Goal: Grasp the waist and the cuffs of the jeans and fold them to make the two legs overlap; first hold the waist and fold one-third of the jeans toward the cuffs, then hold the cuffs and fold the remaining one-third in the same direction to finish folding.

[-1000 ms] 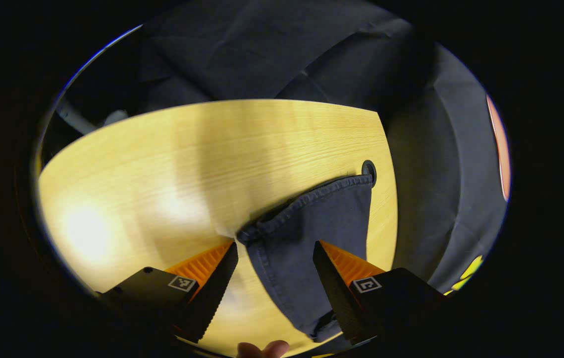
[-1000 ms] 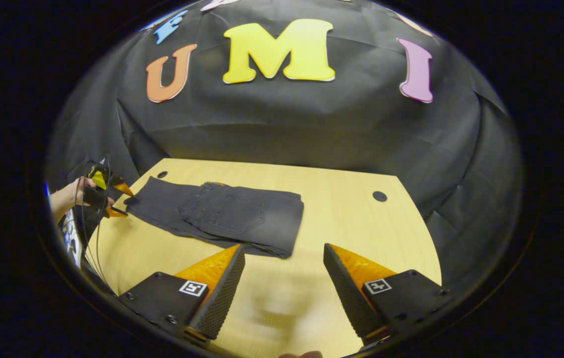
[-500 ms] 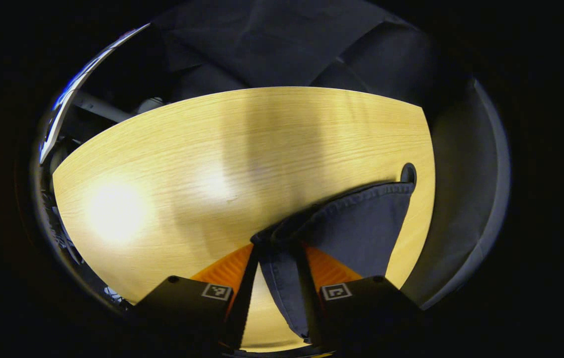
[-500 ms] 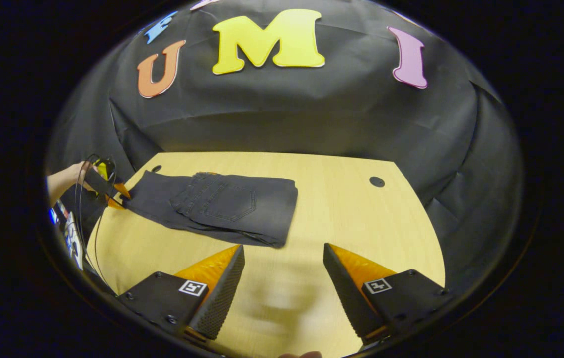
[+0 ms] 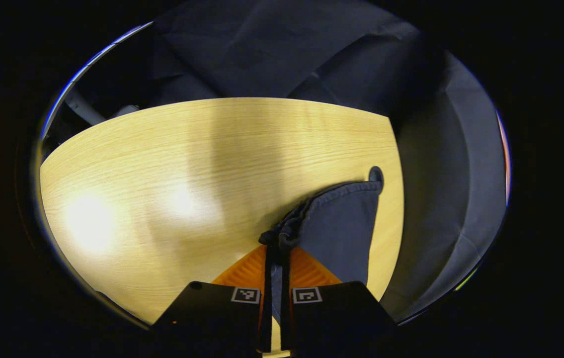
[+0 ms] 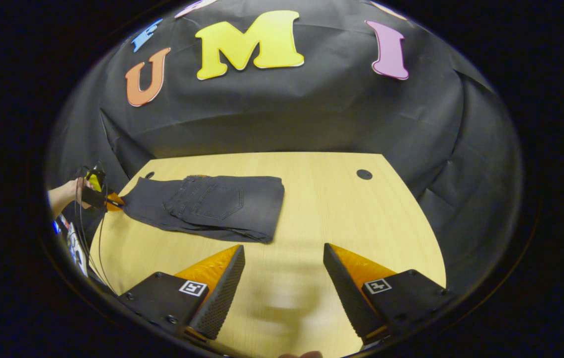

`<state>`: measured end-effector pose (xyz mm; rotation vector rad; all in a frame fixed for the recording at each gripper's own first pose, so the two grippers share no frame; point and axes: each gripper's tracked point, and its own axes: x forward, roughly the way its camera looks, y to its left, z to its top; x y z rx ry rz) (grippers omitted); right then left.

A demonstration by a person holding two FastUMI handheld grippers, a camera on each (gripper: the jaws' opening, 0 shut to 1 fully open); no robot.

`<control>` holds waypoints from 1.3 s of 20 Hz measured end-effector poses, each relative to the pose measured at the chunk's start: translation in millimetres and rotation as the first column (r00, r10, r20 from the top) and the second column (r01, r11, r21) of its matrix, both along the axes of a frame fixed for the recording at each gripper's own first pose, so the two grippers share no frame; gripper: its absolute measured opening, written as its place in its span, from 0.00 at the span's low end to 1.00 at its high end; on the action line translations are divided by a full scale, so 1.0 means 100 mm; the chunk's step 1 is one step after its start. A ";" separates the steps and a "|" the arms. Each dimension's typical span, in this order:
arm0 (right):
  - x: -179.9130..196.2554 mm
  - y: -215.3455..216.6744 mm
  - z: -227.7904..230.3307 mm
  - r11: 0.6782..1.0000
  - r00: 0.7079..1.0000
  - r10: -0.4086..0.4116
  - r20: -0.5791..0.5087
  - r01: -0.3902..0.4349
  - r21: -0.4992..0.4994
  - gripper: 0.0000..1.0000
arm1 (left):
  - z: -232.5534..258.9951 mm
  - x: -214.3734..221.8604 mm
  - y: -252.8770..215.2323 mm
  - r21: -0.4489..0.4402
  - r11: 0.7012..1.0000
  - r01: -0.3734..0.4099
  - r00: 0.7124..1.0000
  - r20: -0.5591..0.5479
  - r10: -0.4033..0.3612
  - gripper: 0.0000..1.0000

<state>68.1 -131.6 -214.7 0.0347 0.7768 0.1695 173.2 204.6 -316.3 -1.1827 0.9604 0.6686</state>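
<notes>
One pair of dark jeans [image 6: 212, 206] lies left of centre in the right gripper view, showing one back pocket [image 6: 219, 201]. There is one wooden table [image 6: 341, 219] with two round cable holes, one [image 6: 363, 174] right of centre and one [image 6: 149, 175] at the left. Two grippers: left gripper [image 6: 113, 201], right gripper [image 6: 282, 258]. One hand [image 6: 70, 191] at the left edge.

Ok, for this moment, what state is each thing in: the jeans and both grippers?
jeans: flat on the table, waist third folded over, cuff end unfolded.
cuffs: bunched at one corner, pinched.
left gripper: shut on the cuffs.
right gripper: open, holding nothing, above bare table.
</notes>
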 end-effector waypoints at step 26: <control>-0.67 -0.94 0.50 0.983 0.977 -0.182 0.109 0.184 -0.005 0.99 | 2.56 0.42 -3.21 0.801 0.371 0.470 0.403 0.179 -0.898 0.08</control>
